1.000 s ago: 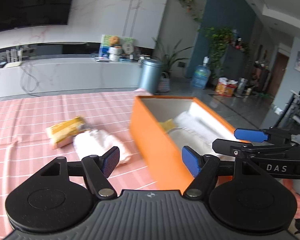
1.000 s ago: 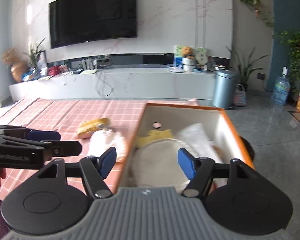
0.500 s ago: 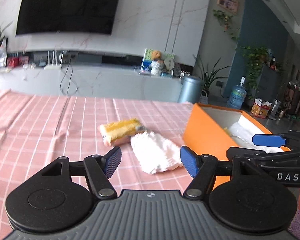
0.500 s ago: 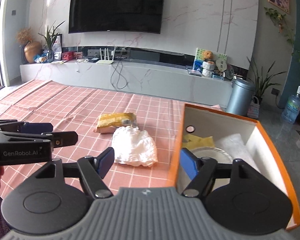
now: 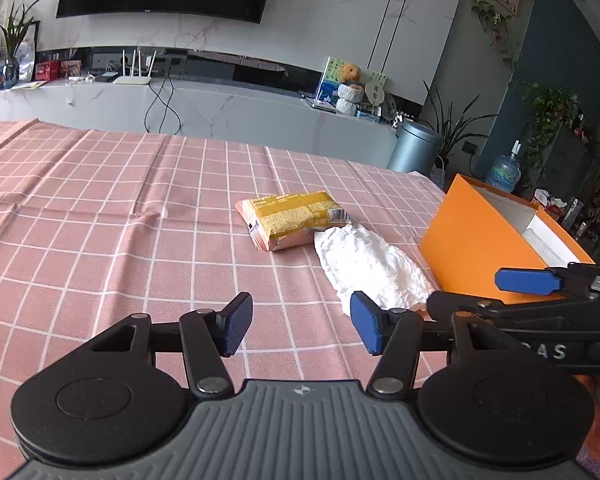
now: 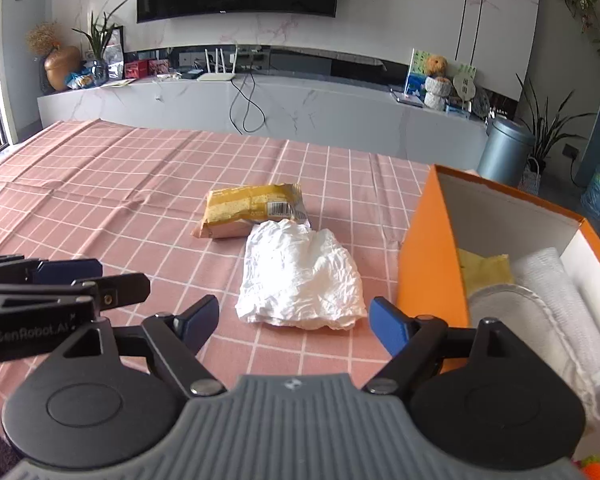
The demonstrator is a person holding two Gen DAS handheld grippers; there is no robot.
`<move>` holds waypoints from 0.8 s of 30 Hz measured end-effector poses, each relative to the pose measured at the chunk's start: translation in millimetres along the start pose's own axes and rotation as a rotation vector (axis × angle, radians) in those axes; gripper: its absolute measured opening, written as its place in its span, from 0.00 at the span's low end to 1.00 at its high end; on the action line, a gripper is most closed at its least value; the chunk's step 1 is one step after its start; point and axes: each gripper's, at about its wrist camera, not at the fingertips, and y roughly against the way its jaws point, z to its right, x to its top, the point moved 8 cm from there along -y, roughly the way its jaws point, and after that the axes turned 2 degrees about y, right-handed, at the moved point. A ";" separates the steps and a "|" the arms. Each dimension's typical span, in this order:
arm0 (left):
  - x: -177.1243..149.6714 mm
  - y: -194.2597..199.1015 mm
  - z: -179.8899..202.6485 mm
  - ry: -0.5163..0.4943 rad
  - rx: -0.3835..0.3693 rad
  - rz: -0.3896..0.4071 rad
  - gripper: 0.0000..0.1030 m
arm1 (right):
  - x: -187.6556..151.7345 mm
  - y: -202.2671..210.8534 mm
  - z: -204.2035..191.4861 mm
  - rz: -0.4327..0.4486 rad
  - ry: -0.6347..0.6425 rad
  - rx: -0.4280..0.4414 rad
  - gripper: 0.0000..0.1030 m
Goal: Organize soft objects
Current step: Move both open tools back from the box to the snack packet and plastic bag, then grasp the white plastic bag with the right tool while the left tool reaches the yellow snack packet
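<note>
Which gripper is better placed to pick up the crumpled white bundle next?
Right. The white bundle lies centred just ahead of the right gripper, whose jaws have just been opening, empty. The left gripper, jaws closing, points beside it.

Left wrist view: low over the checked tablecloth [image 5: 100, 216], looking forward and downward past its own fingers.
Right wrist view: likewise, just right of it.
Shared: white crumpled packet [image 5: 370, 266], yellow packet [image 6: 248, 208], orange box [image 6: 428, 264].

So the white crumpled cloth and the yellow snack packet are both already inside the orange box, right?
No. The white crumpled cloth and yellow snack packet lie on the checked tablecloth, outside the orange box, as the right wrist view shows.
</note>
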 end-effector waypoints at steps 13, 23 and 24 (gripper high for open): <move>12.6 -41.5 -28.4 0.037 0.003 -0.062 0.63 | 20.0 -65.1 -8.2 -0.034 0.005 -0.042 0.88; 21.0 -72.2 -23.4 -0.082 -0.003 -0.089 0.68 | 10.9 -110.9 7.6 -0.123 -0.163 -0.051 0.80; 23.1 -75.4 -23.2 -0.100 -0.005 -0.089 0.70 | 9.4 -114.3 7.0 -0.133 -0.169 -0.048 0.76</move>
